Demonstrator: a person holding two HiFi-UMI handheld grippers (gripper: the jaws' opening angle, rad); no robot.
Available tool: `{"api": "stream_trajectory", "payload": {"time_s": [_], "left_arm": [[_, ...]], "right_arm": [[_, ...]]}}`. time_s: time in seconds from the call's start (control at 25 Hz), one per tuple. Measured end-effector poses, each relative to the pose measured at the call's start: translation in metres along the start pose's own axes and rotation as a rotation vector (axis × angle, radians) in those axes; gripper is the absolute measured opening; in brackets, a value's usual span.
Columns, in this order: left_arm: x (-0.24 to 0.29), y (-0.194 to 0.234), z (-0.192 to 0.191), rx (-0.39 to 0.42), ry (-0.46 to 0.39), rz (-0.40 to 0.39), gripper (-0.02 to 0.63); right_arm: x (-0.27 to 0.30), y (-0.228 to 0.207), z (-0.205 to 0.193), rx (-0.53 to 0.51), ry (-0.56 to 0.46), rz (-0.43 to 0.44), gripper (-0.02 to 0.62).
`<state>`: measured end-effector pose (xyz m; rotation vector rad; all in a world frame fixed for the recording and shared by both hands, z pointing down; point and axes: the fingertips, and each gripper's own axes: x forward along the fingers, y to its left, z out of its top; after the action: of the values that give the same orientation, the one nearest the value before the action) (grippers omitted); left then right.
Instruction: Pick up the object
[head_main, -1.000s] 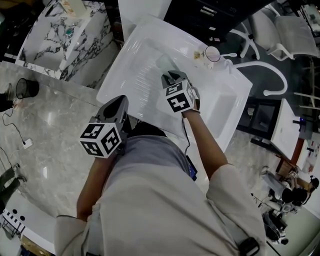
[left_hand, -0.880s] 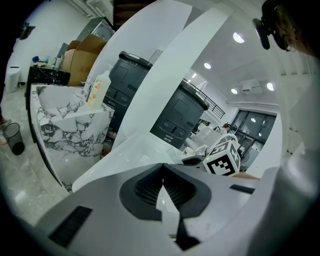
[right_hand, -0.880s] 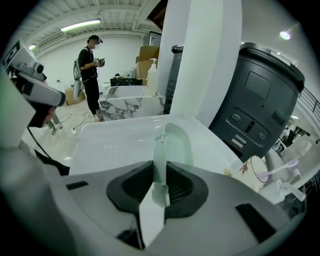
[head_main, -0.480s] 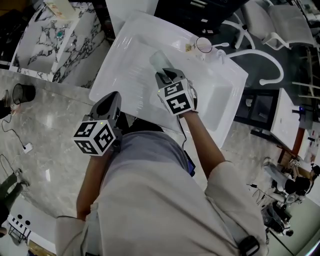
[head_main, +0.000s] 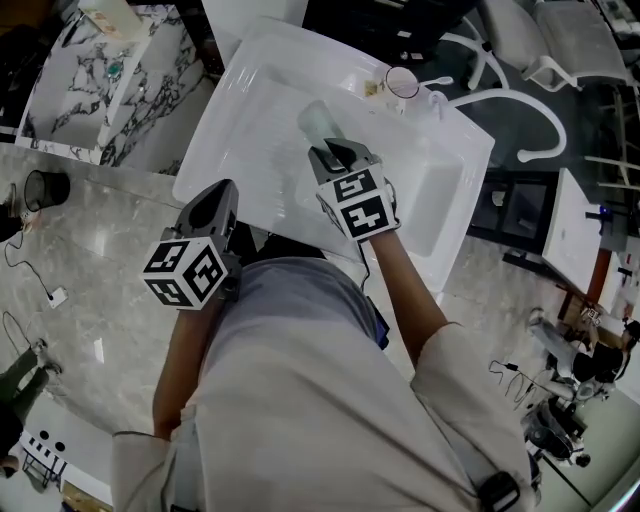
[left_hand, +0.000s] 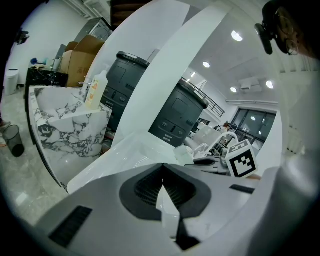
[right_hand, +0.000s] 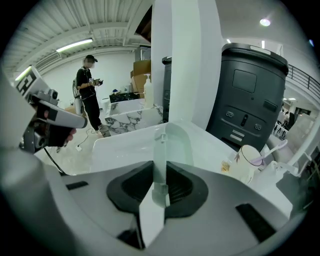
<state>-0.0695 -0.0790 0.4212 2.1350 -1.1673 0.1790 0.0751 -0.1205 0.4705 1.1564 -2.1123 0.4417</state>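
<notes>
A pale, see-through plastic cup (head_main: 318, 120) hangs over the white sink basin (head_main: 250, 110), tipped away from me. My right gripper (head_main: 333, 152) is shut on the cup's wall. In the right gripper view the thin wall of the cup (right_hand: 178, 142) runs straight between the dark pads (right_hand: 176, 186), and the right gripper (right_hand: 160, 161) pinches it. My left gripper (head_main: 221, 194) hovers at the sink's near edge, to the left of the right one. In its own view the left gripper (left_hand: 162, 175) has its jaws together with nothing in them.
A white mug (head_main: 403, 83) with a utensil in it stands at the sink's far rim, also seen as the mug (right_hand: 246, 162) to the right. A marble block (head_main: 95, 85) with a bottle (left_hand: 98, 88) stands at the left. A person (right_hand: 89, 95) stands farther off.
The right gripper keeps its hold on the cup over the basin. The whole scene has slid a little in the head view; both grippers stay in much the same places.
</notes>
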Motion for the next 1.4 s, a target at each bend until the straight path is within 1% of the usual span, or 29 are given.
{"api": "stream_trajectory", "payload": {"time_s": [0.6,0.88,1.4], "left_arm": [[0.006,-0.011,-0.003,0.034,0.010,-0.005,0.000],[0.004,-0.003,-0.009,0.026,0.020,0.023,0.000],[0.006,-0.003,-0.009,0.033,0.022,0.025,0.000]], "right_arm": [[-0.030,0.002,0.001,0.103,-0.067,0.028,0.074],[-0.040,0.003,-0.003,0.132,-0.076,0.039,0.074],[-0.058,0.007,-0.006,0.196,-0.105,0.070,0.074]]}}
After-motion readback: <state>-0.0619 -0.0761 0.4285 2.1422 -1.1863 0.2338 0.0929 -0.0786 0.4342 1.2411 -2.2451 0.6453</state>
